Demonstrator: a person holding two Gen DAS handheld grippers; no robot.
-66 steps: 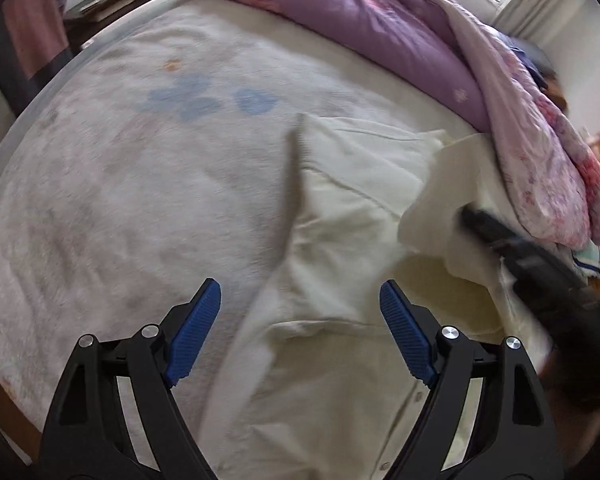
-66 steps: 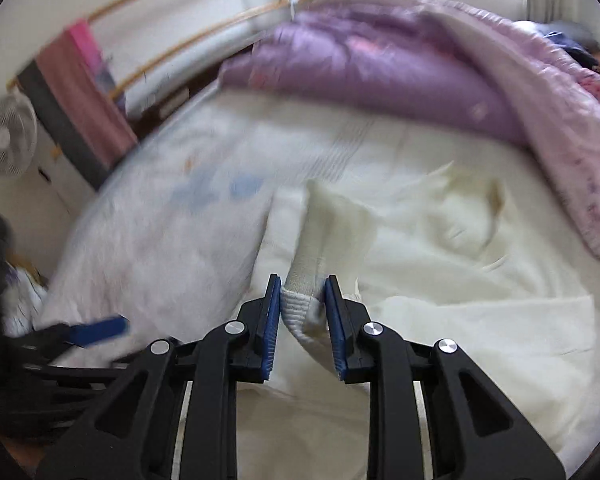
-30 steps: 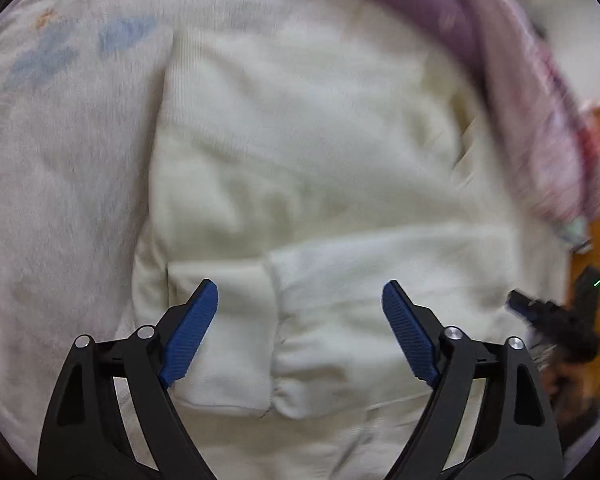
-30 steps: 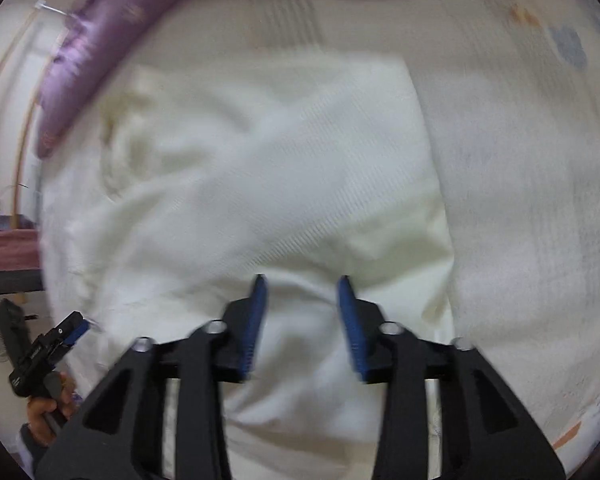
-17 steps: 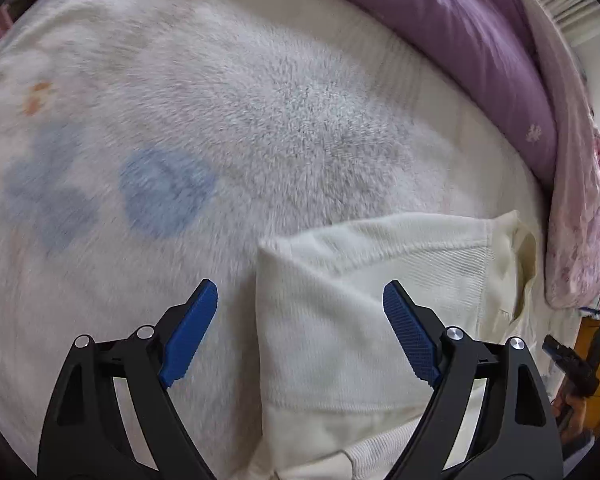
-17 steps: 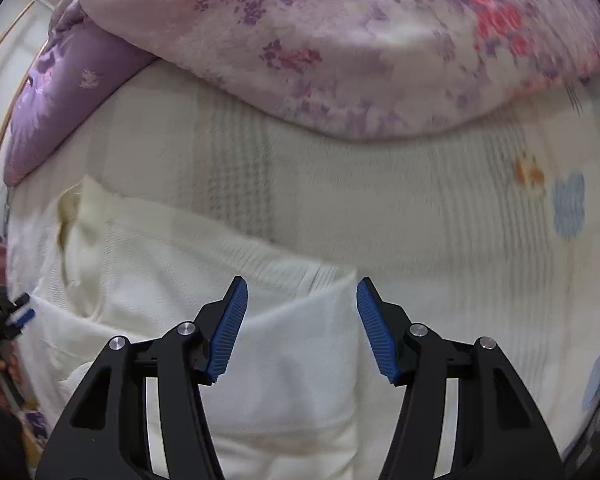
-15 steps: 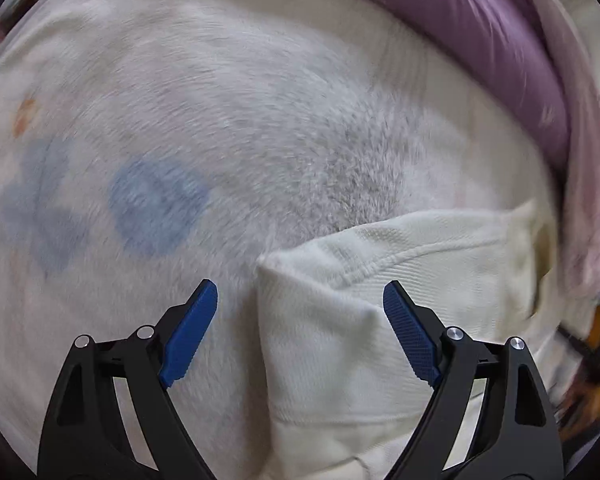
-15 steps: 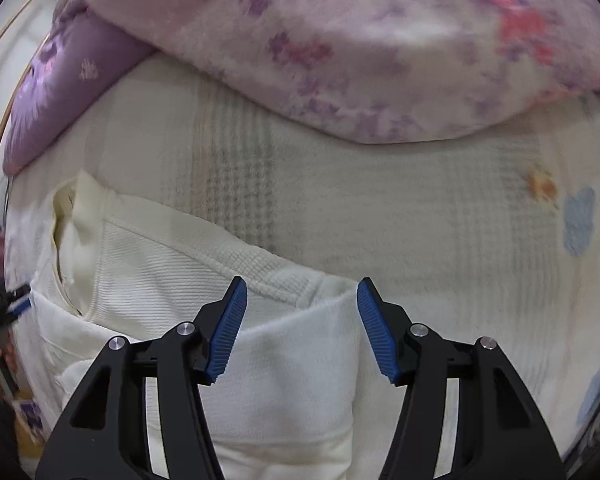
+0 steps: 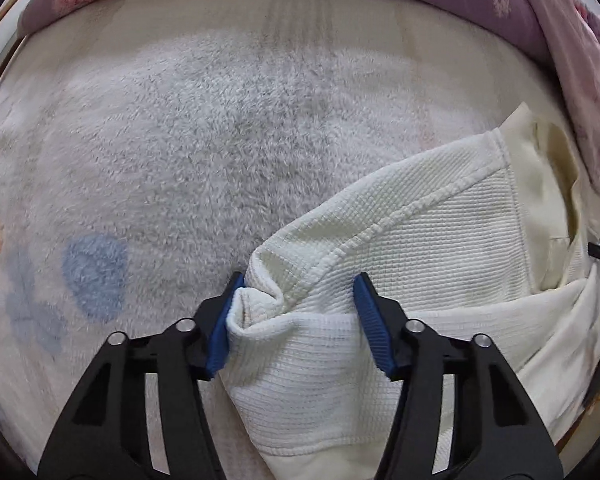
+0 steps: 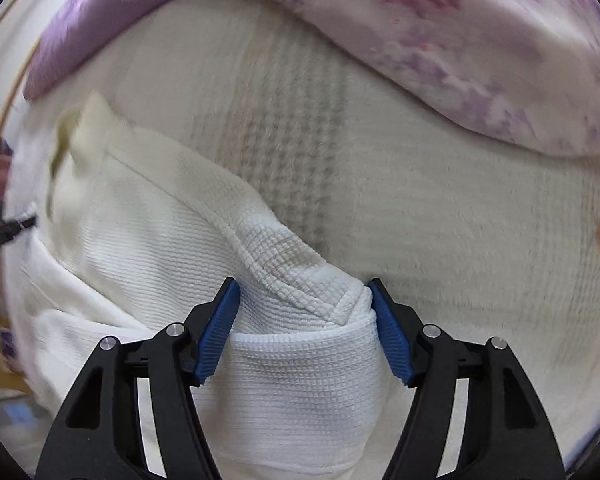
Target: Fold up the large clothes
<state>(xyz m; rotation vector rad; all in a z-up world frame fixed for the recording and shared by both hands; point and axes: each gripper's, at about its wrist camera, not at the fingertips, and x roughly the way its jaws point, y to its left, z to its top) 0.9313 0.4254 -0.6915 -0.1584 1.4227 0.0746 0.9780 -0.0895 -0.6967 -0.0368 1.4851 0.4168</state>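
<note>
A cream waffle-knit garment (image 9: 440, 240) lies on the bed with its sleeves folded across it. In the left wrist view my left gripper (image 9: 296, 320) straddles the garment's left shoulder corner, and the bunched cloth fills the gap between the blue pads (image 9: 374, 328). In the right wrist view my right gripper (image 10: 304, 328) straddles the garment's (image 10: 148, 216) right shoulder corner, cloth pressed between both pads (image 10: 220, 328). The jaws of both stand partly closed against the fabric. The collar (image 9: 548, 152) lies between the two corners.
The garment rests on a fluffy white blanket (image 9: 180, 140) with blue and orange prints. A purple floral quilt (image 10: 480, 40) is heaped along the far side; it also shows in the left wrist view (image 9: 540, 20). A bed frame rail (image 10: 12, 92) shows at far left.
Both grippers have moved down onto the garment's shoulder corners and narrowed around the cloth, which now bunches between the pads. Earlier the right gripper let go of a sleeve cuff.
</note>
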